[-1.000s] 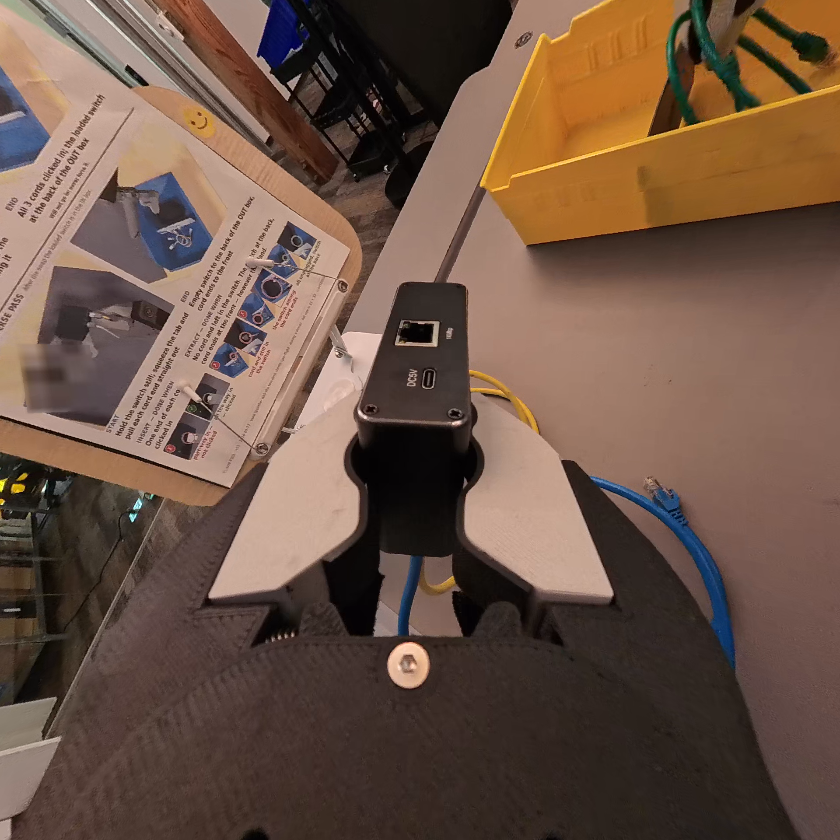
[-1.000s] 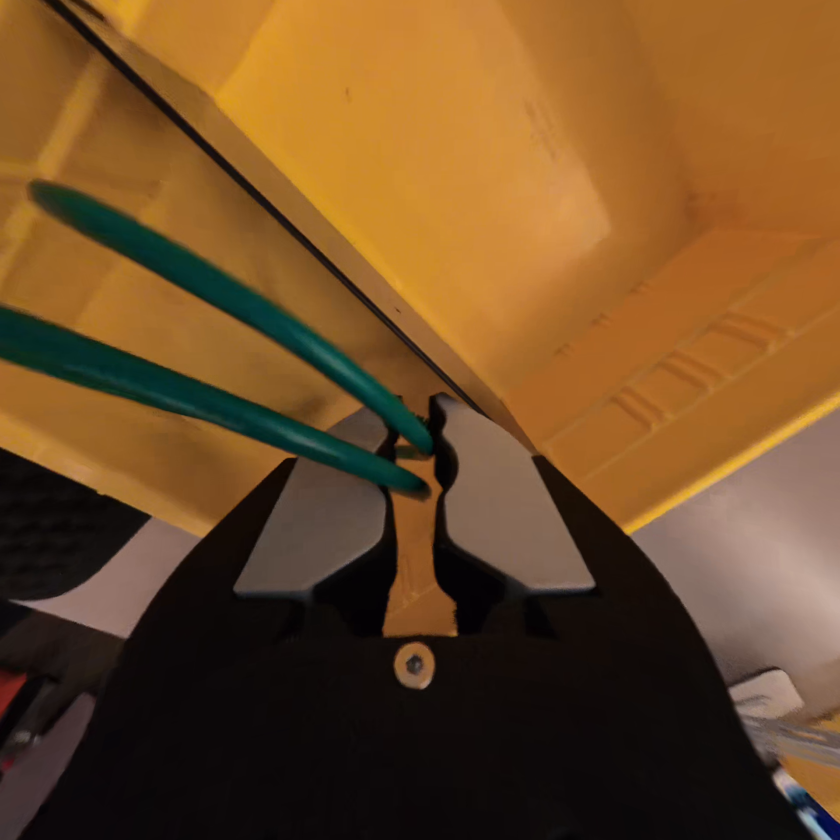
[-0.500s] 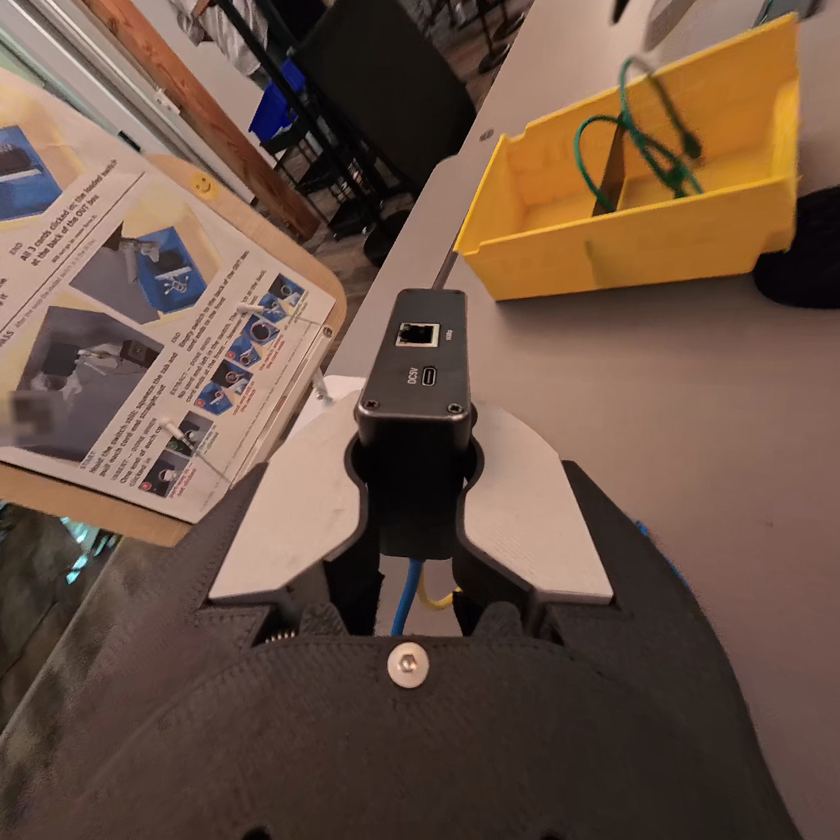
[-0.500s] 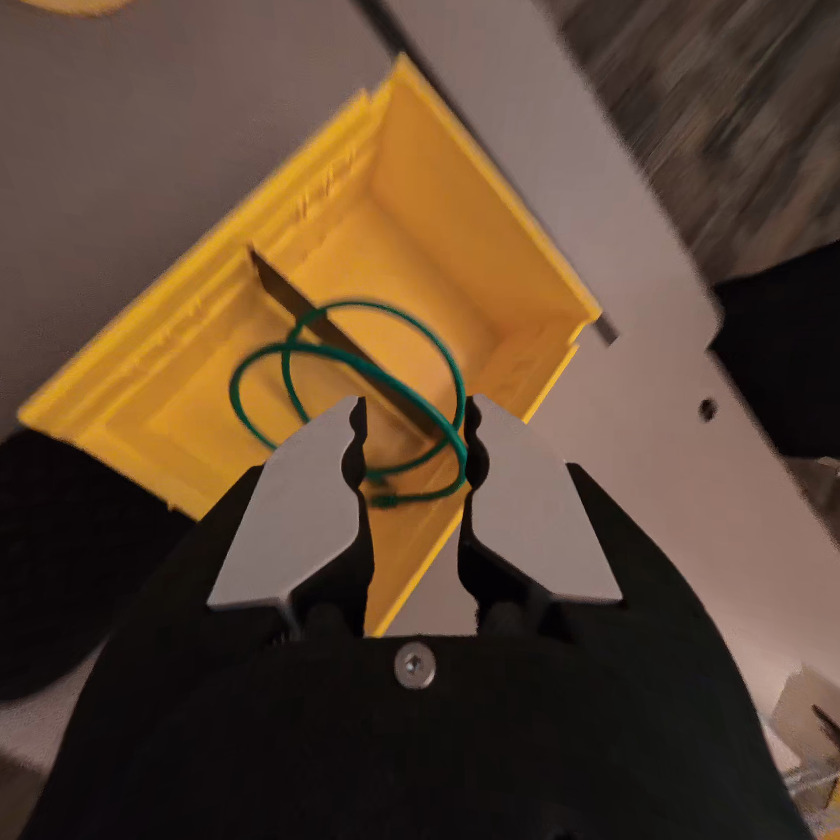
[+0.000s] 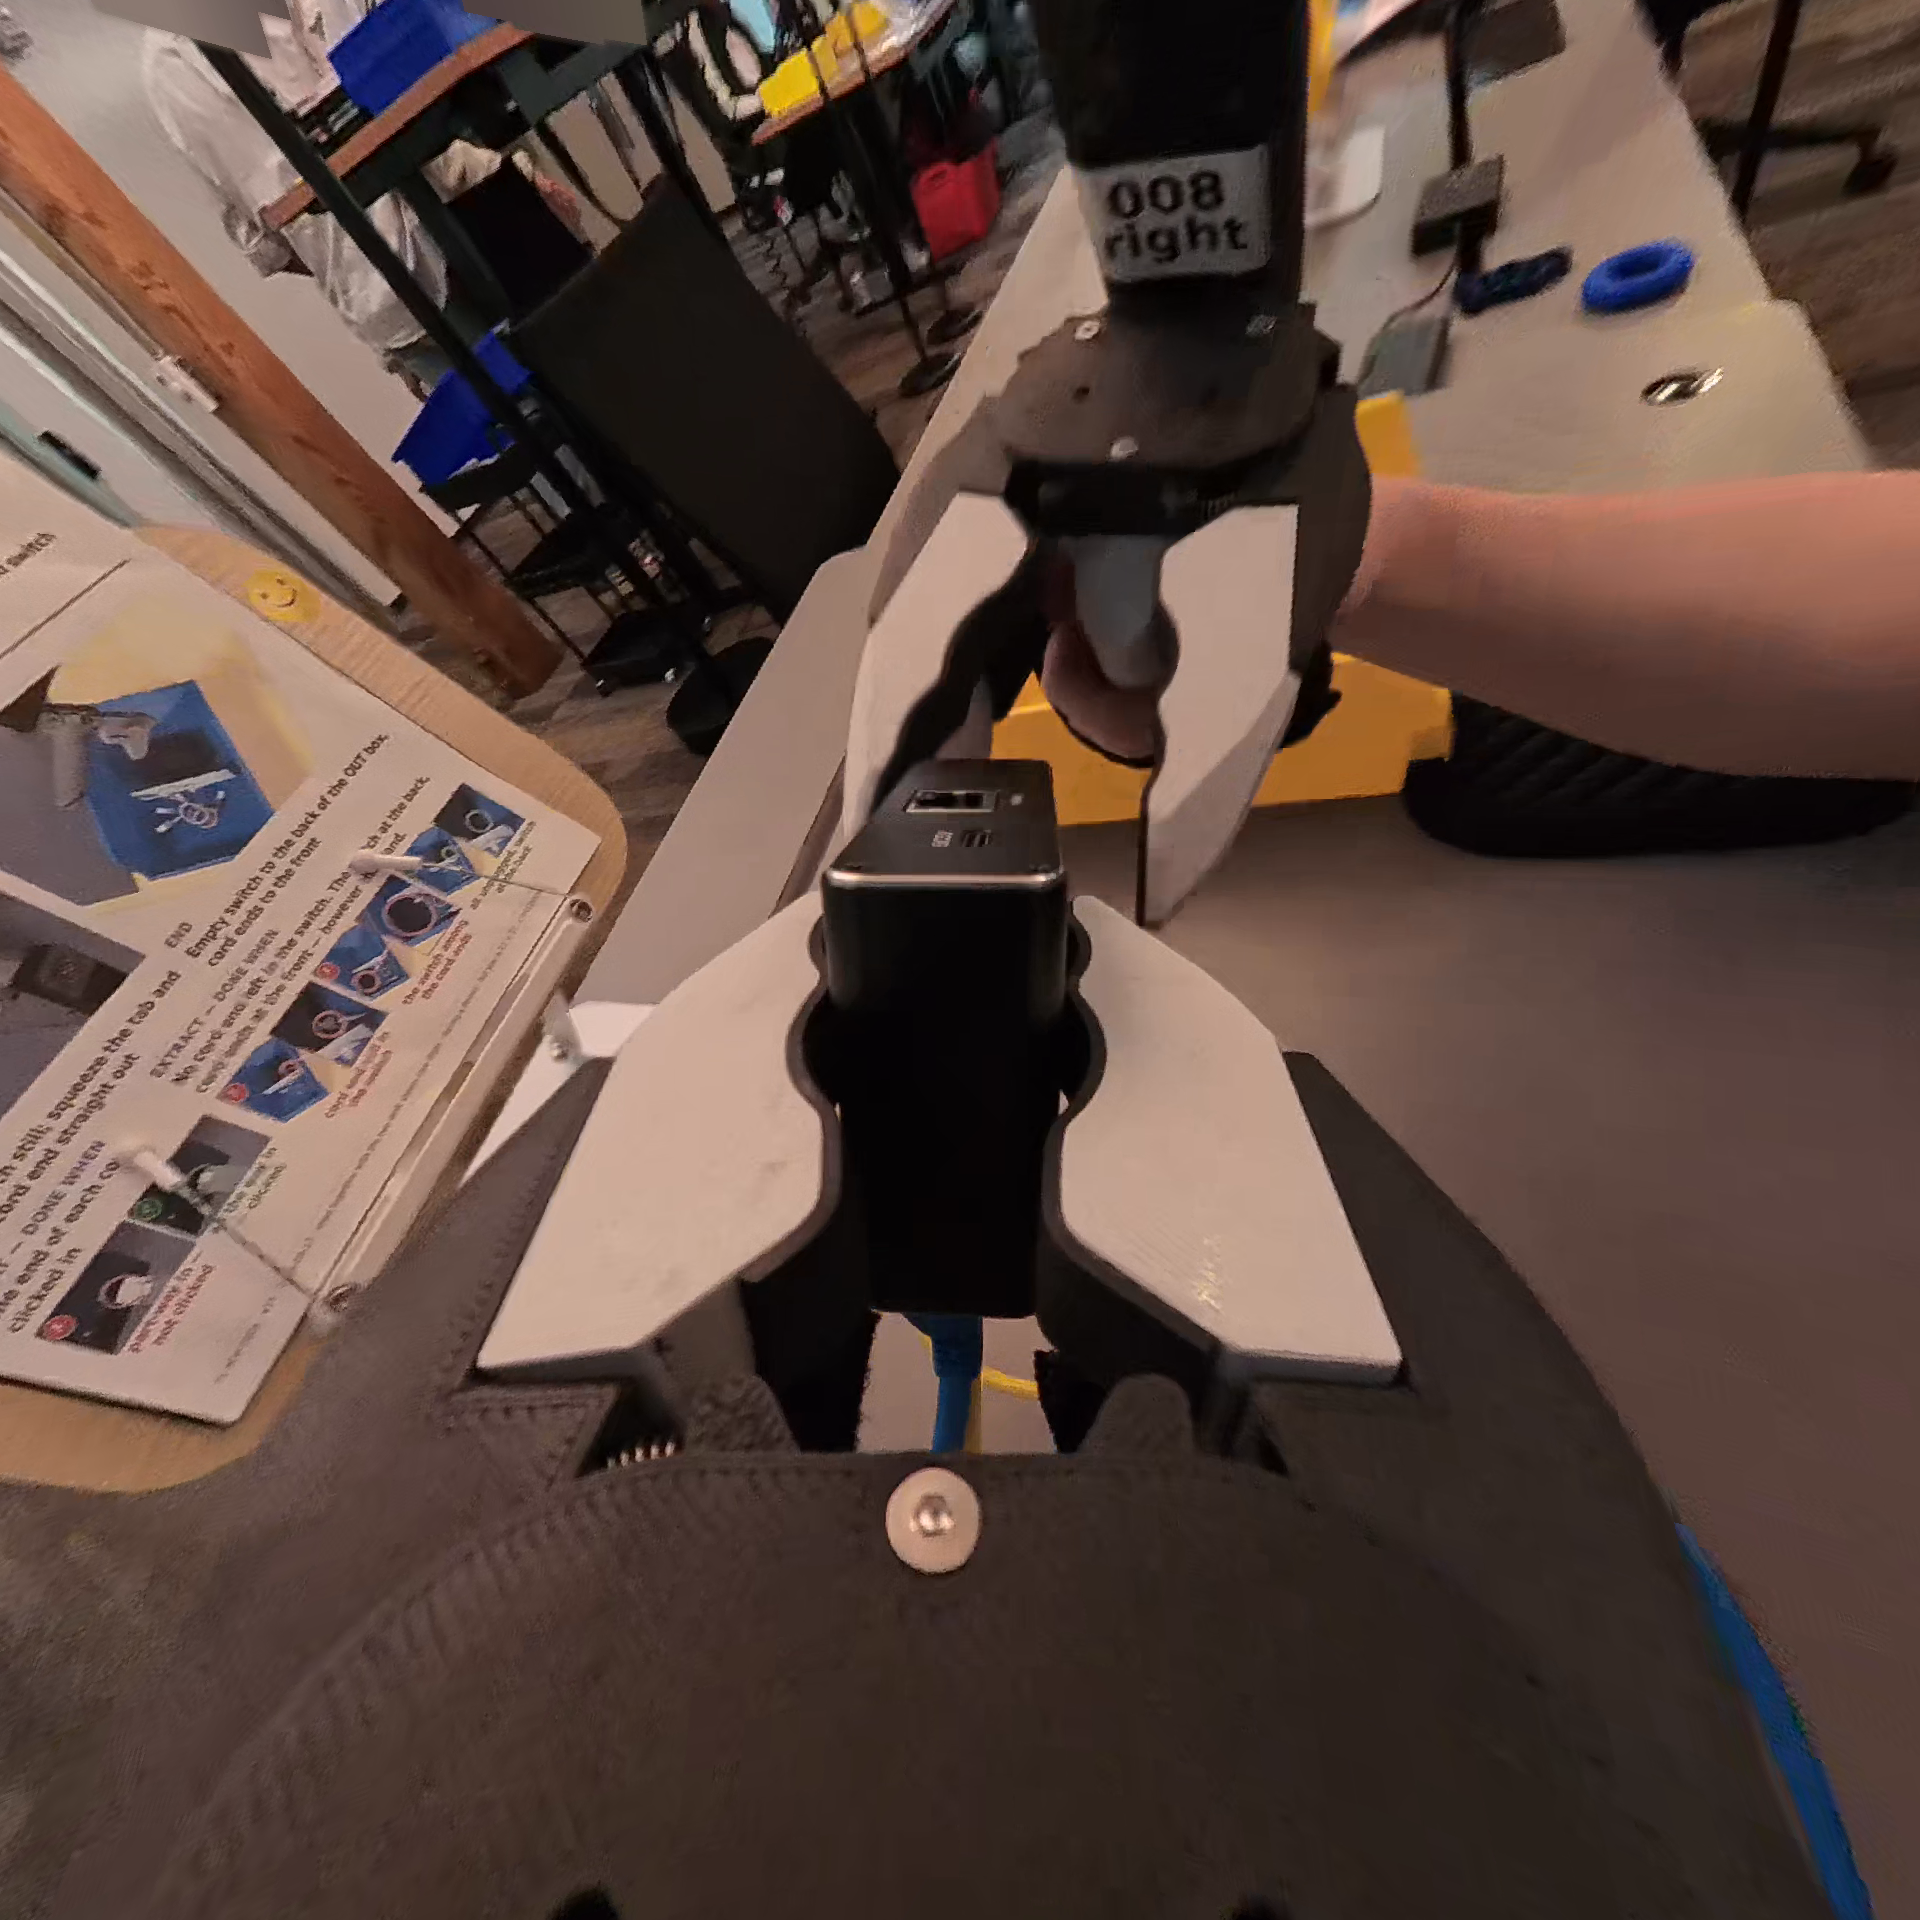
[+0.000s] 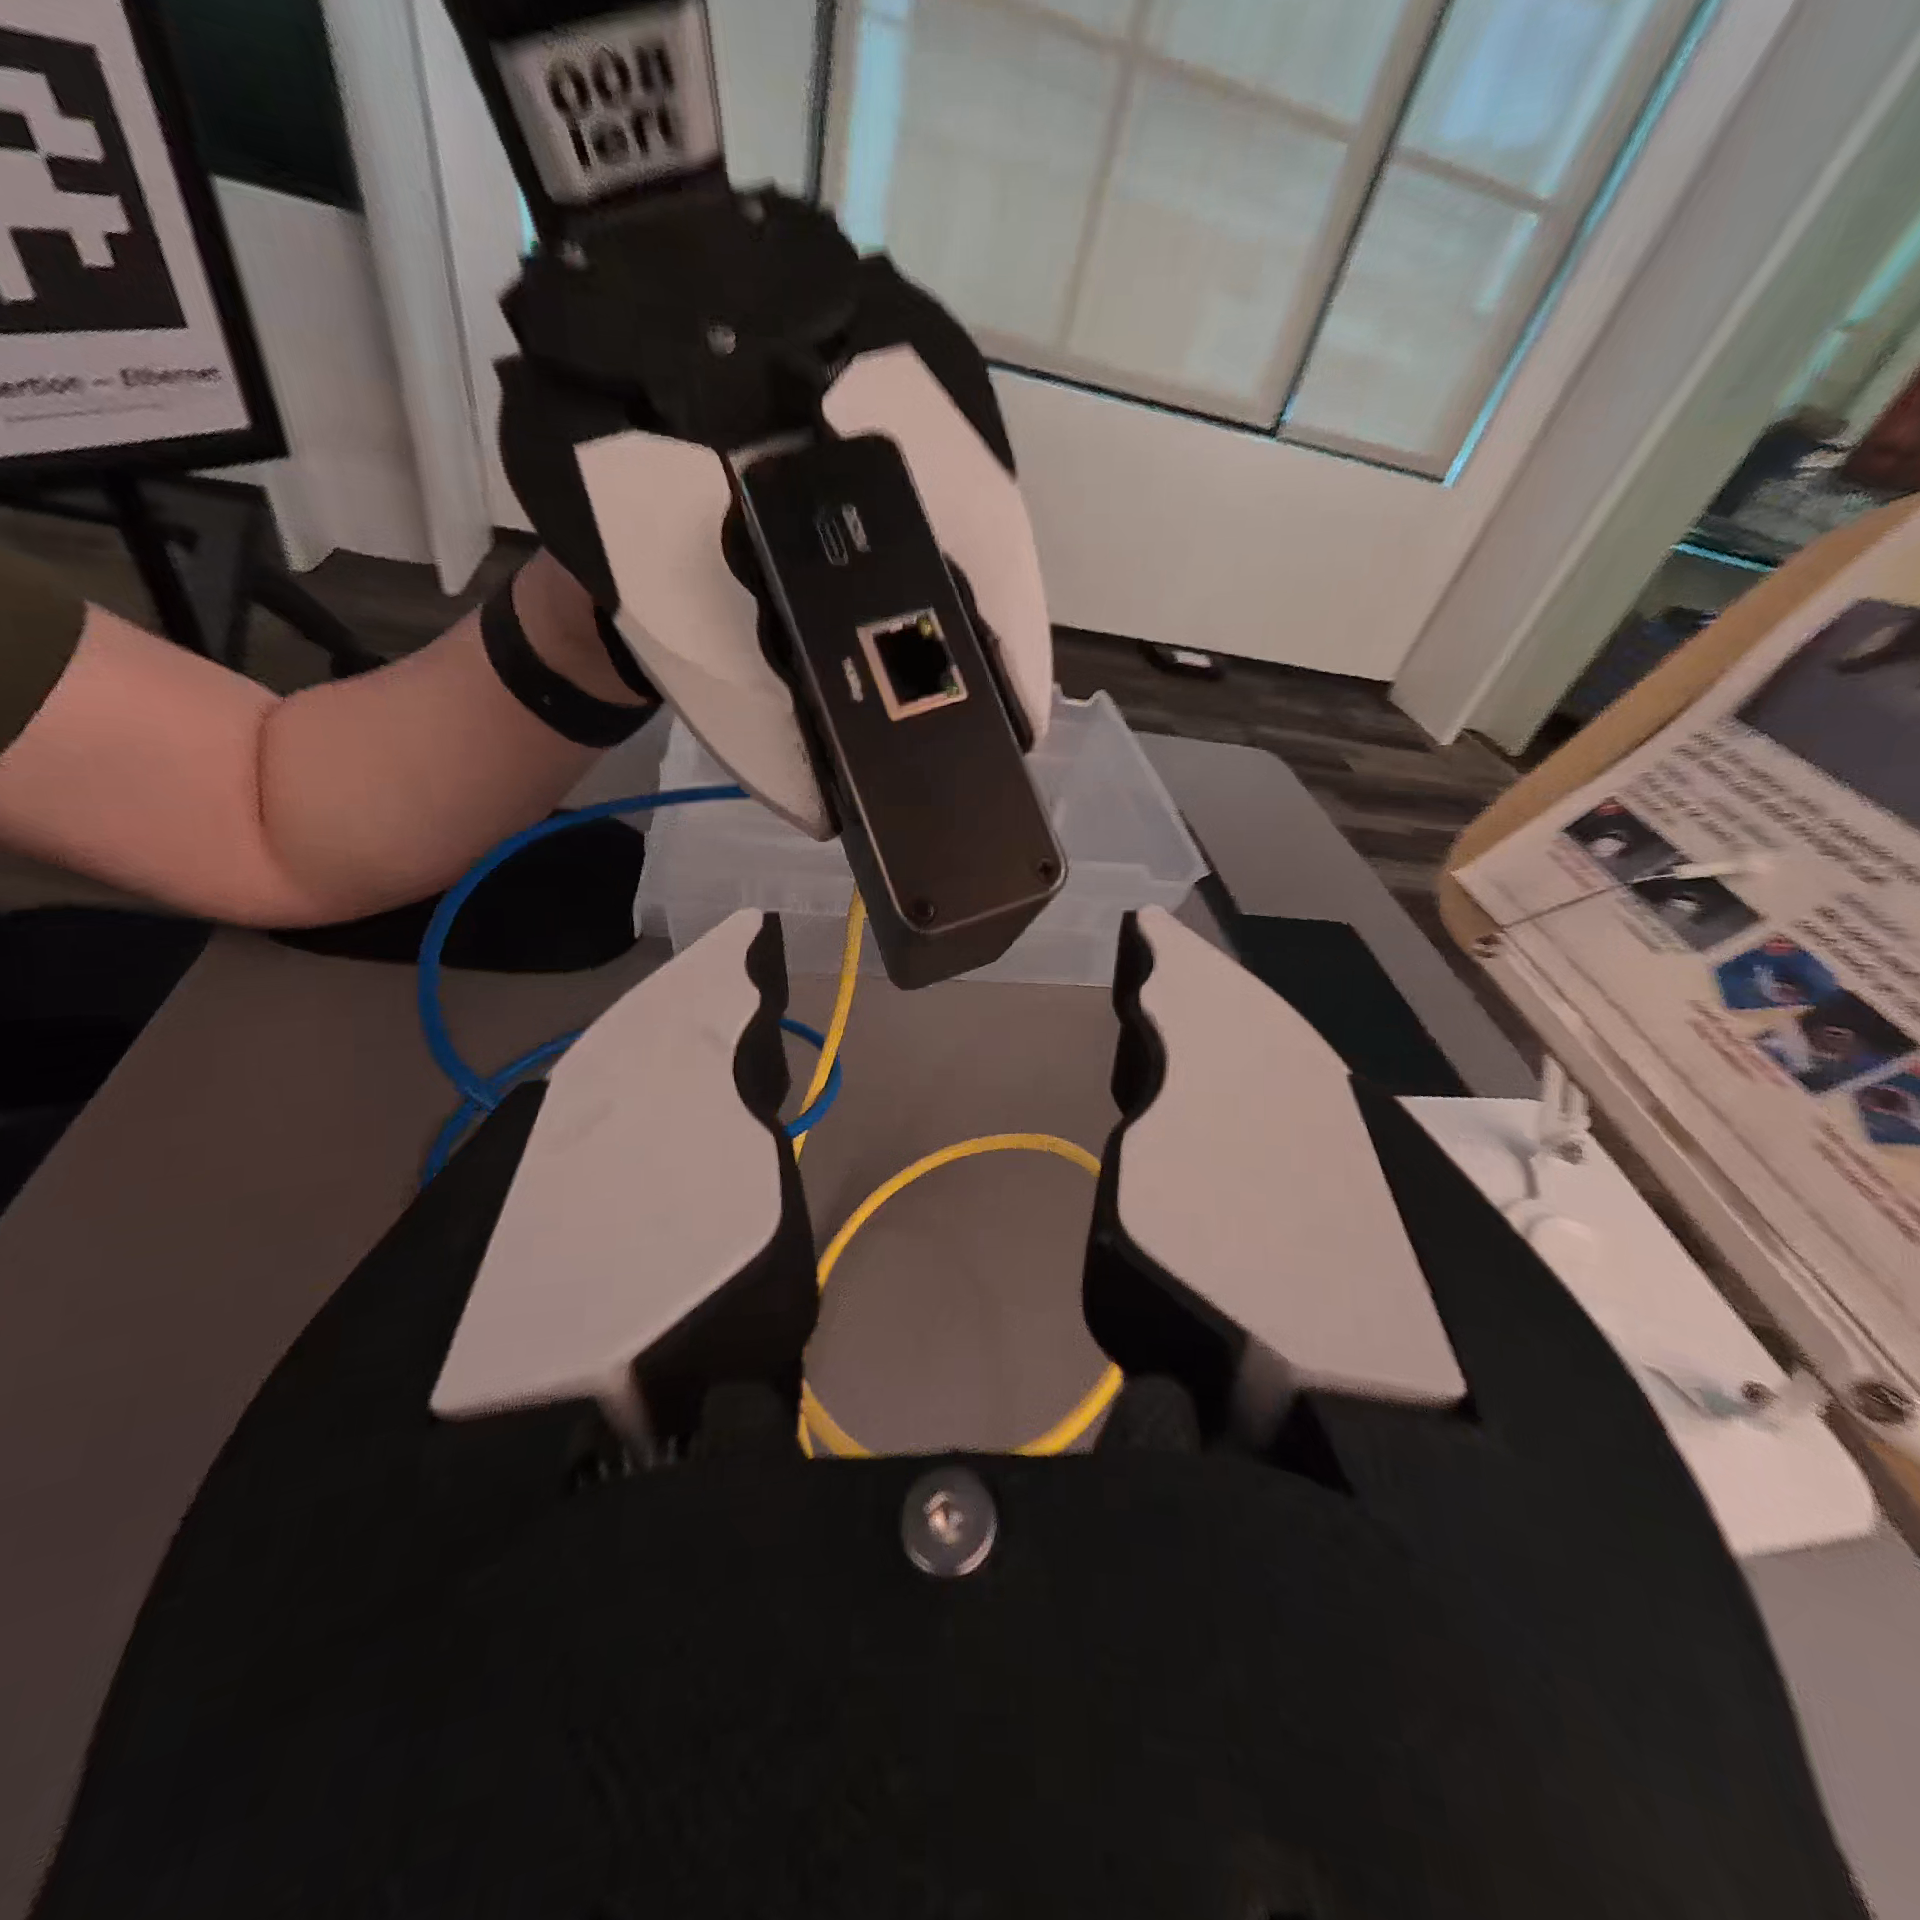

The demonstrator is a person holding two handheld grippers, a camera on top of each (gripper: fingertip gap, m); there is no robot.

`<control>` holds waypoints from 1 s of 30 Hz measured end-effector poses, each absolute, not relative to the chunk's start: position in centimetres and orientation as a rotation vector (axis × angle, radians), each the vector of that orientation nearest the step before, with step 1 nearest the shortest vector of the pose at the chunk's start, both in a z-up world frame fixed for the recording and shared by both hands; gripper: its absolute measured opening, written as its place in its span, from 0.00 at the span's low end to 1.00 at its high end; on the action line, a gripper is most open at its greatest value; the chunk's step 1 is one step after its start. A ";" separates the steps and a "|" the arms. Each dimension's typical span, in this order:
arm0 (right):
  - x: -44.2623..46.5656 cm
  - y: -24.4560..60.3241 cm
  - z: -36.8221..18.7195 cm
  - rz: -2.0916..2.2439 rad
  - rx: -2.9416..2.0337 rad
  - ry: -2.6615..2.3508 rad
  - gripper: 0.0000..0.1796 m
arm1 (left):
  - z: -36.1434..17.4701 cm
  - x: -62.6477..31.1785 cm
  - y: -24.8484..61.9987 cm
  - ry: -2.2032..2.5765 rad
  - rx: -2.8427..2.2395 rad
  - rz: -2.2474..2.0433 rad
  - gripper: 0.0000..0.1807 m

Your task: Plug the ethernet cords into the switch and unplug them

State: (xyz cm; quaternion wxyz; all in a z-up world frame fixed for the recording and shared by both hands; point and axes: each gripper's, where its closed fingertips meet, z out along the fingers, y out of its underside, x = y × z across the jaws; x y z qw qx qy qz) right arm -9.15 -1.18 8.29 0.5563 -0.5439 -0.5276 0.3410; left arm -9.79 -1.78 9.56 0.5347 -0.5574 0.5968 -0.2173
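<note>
Left hand-held gripper (image 5: 948, 925): closed tight on the black switch (image 5: 940, 1091), held up off the grey worktop (image 5: 1507, 1143).

Right hand-held gripper (image 6: 948, 925): wide open, nothing in it, just in front of the switch's end and pointing at it.

On that end of the switch: one port, empty.

Under the switch: a blue cord (image 6: 447, 935) and a yellow cord (image 6: 956, 1153), both looped on the worktop. Both run up toward the far end of the switch. Looks like the blue one may be plugged in there. Cannot tell for the yellow one.

Behind the switch, seen from the right wrist: a clear plastic box (image 6: 1122, 831).

Past the switch, seen from the left wrist: a yellow bin (image 5: 1351, 717), mostly hidden by the right hand-held gripper and the arm.

Beside the switch: a picture sheet on a board (image 5: 260, 987).

Probably somewhere in the middle of the job. Left to do, as a guess: grab a cord by its plug and either push it in or pull it out. No green cord in sight near the switch.
</note>
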 end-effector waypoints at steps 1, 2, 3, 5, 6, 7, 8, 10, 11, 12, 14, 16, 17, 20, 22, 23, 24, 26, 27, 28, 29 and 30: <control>-9.7 -0.7 7.6 0.822 -1.284 -1.259 0.33 | 9.2 -9.8 -1.5 1.430 -1.336 -0.468 0.20; -10.1 -0.5 7.3 0.844 -1.266 -1.263 0.31 | 8.8 -9.8 -1.3 1.443 -1.343 -0.419 0.20; -10.4 -0.6 7.2 0.877 -1.231 -1.271 0.27 | 8.4 -9.7 -1.1 1.455 -1.354 -0.372 0.20; -10.5 -0.4 7.0 0.907 -1.189 -1.266 0.25 | 7.8 -9.6 -0.8 1.476 -1.359 -0.318 0.20; -10.5 -0.3 6.8 0.918 -1.175 -1.269 0.25 | 7.6 -9.5 -0.7 1.479 -1.365 -0.302 0.20; -10.4 -0.1 6.6 0.922 -1.162 -1.271 0.25 | 7.4 -9.5 -0.6 1.484 -1.371 -0.288 0.20; -10.3 -0.1 6.3 0.922 -1.148 -1.277 0.25 | 7.1 -9.3 -0.6 1.494 -1.372 -0.277 0.20; -10.2 -0.2 5.9 0.910 -1.115 -1.301 0.24 | 6.6 -9.1 -0.6 1.518 -1.377 -0.261 0.20; -10.2 -0.3 5.7 0.904 -1.104 -1.309 0.24 | 6.4 -9.0 -0.7 1.528 -1.379 -0.256 0.20; -10.1 -0.4 5.5 0.906 -1.095 -1.316 0.24 | 6.3 -8.9 -0.8 1.537 -1.378 -0.254 0.20; -9.9 -0.5 5.3 0.908 -1.086 -1.328 0.23 | 6.0 -8.7 -1.0 1.554 -1.379 -0.252 0.20; -9.7 -0.7 4.9 0.873 -1.080 -1.353 0.19 | 5.7 -8.6 -1.4 1.580 -1.381 -0.266 0.20; -9.6 -0.8 4.9 0.848 -1.072 -1.364 0.19 | 5.7 -8.6 -1.5 1.583 -1.386 -0.283 0.20; -9.5 -1.0 5.2 0.780 -1.129 -1.390 0.19 | 5.6 -8.8 -1.6 1.583 -1.400 -0.316 0.20; -9.4 -1.2 5.5 0.721 -1.149 -1.400 0.19 | 5.6 -9.0 -1.6 1.590 -1.397 -0.313 0.20; -9.4 -1.3 5.7 0.698 -1.146 -1.401 0.19 | 5.7 -9.1 -1.7 1.591 -1.391 -0.307 0.20; -9.3 -1.4 5.8 0.678 -1.145 -1.404 0.19 | 5.7 -9.1 -1.7 1.592 -1.384 -0.298 0.20; -9.3 -1.5 5.8 0.631 -1.184 -1.421 0.19 | 5.3 -9.4 -1.4 1.596 -1.390 -0.239 0.21; -9.2 -1.4 5.8 0.592 -1.218 -1.433 0.19 | 4.9 -9.7 -1.0 1.603 -1.395 -0.179 0.22; -9.2 -1.4 5.7 0.536 -1.254 -1.446 0.18 | 4.5 -10.0 -0.6 1.608 -1.399 -0.112 0.24; -9.1 -1.3 5.7 0.480 -1.281 -1.455 0.18 | 4.2 -10.2 -0.3 1.608 -1.393 -0.051 0.25; -8.9 -1.3 5.7 0.437 -1.302 -1.461 0.19 | 4.1 -10.3 -0.1 1.609 -1.380 -0.017 0.25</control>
